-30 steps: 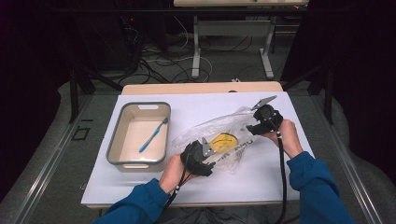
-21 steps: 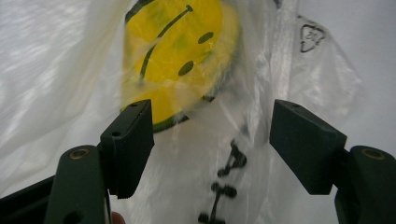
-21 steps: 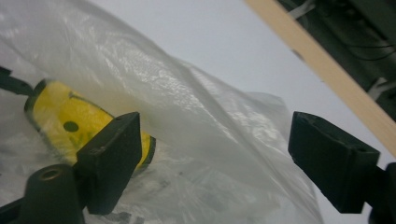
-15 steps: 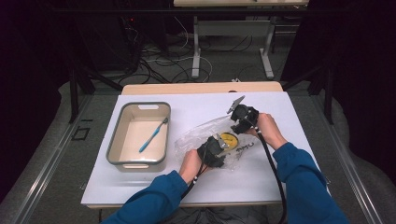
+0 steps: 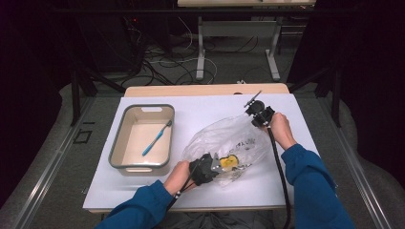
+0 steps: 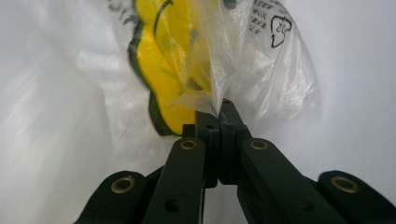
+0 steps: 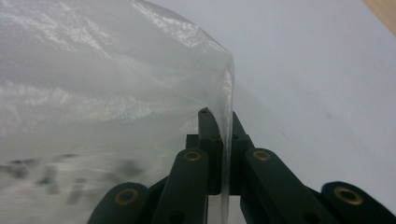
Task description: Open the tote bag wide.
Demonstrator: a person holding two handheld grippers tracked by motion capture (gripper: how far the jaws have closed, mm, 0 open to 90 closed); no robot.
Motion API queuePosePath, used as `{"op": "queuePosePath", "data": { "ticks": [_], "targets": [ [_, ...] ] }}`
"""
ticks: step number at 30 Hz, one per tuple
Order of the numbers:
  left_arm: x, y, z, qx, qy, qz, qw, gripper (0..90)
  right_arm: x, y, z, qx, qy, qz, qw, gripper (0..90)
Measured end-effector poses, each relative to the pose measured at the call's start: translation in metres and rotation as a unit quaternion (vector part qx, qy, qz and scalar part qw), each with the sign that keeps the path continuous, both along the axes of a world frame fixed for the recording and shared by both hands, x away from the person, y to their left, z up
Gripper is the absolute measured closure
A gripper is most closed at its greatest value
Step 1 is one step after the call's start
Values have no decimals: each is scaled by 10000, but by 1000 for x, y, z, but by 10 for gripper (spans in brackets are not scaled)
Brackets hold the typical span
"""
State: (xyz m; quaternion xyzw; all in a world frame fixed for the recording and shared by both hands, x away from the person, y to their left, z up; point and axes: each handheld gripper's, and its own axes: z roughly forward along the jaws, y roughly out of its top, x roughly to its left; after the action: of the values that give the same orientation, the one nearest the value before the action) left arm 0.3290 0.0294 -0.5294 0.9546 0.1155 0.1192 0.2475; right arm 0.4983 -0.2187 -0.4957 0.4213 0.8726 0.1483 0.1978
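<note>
Clear plastic bag (image 5: 224, 143) lies mid-worktop (image 5: 200, 107), yellow item (image 5: 229, 162) inside. Left hand-held gripper (image 6: 218, 112) has just closed, pinching bag film by the yellow item; right hand-held gripper (image 7: 219, 123) has just closed too, clamped on the far bag edge. Prob. next: lift both evenly, keep film taut, no jerks or it tears/slips. Tray (image 5: 114, 148) w/ toothbrush (image 5: 156, 138) sits beside.

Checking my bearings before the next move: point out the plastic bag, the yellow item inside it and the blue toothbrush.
plastic bag (image 5: 224, 136), high view, upper film.
yellow item (image 5: 230, 161), high view, its middle.
blue toothbrush (image 5: 155, 139), high view, its handle.
</note>
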Motion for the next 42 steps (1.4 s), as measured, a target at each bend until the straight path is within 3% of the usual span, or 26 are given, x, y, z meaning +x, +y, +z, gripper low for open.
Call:
{"op": "queuePosePath", "data": {
  "ticks": [2,3,4,5,6,7,8,9,10,11,14,17,18,21,22,25,26,27,29,30,31,32,35,37,40,42],
  "targets": [
    [1,14,4,25,-49,136,9999,900,1,-14,-1,-110,240,-204,9994,900],
    [3,20,4,23,-43,211,9998,900,1,-21,-5,51,125,-263,9996,900],
    [5,25,5,56,-38,323,9995,900,0,-26,-6,-91,171,-451,9988,900],
    [8,29,3,33,-29,387,9992,900,0,-31,-10,112,272,-432,9986,900],
    [10,32,2,50,9,427,9991,900,-2,-33,-15,25,288,-513,9983,900],
    [11,32,2,97,-49,515,9986,899,-3,-35,-18,-86,553,-488,9972,900],
    [11,31,2,45,-96,637,9979,892,-6,-34,-25,27,539,-517,9972,900],
    [11,30,4,111,-132,607,9980,884,-8,-34,-22,-282,762,-421,9958,900],
    [10,28,6,87,-177,634,9978,860,-11,-33,-19,-294,892,-403,9948,894],
    [8,26,11,44,-230,696,9973,791,-15,-33,-23,72,606,-389,9974,866],
    [4,18,24,-139,-410,826,9956,561,-24,-32,-8,241,557,-113,9981,759],
    [1,7,28,-469,-466,947,9933,434,-33,-27,6,430,471,205,9978,581],
    [3,4,30,-380,-433,847,9947,413,-35,-26,12,455,402,302,9977,517],
    [9,-6,27,-360,-449,922,9941,361,-43,-23,31,638,120,474,9968,389],
    [11,-10,24,-423,-461,967,9933,357,-44,-22,35,714,41,647,9953,356],
    [21,-23,17,-179,-531,954,9939,352,-43,-10,45,679,-303,1116,9910,313],
    [24,-28,13,-68,-538,998,9935,356,-42,-4,46,663,-382,1278,9888,320],
    [29,-31,8,-144,-424,984,9941,369,-39,3,45,696,-440,1477,9856,328],
    [34,-38,-2,-61,-329,905,9953,433,-30,18,34,664,-156,1756,9821,360],
    [35,-40,-7,23,-314,763,9966,483,-26,25,25,621,65,1822,9813,429],
    [35,-41,-12,-10,-269,662,9974,561,-17,32,12,374,216,1955,9798,527],
    [33,-40,-15,-214,-211,551,9980,675,-13,37,4,202,383,1886,9811,655],
    [28,-36,-16,-264,-81,178,9995,888,0,42,-17,50,376,1687,9849,885],
    [23,-32,-15,-308,69,-7,9995,900,5,41,-20,-22,533,1280,9903,900],
    [9,-24,-13,-222,153,-324,9991,900,14,34,-27,-19,374,865,9955,900],
    [-2,-19,-11,-149,228,-542,9982,900,20,27,-30,-206,417,657,9968,900]
  ]
}}
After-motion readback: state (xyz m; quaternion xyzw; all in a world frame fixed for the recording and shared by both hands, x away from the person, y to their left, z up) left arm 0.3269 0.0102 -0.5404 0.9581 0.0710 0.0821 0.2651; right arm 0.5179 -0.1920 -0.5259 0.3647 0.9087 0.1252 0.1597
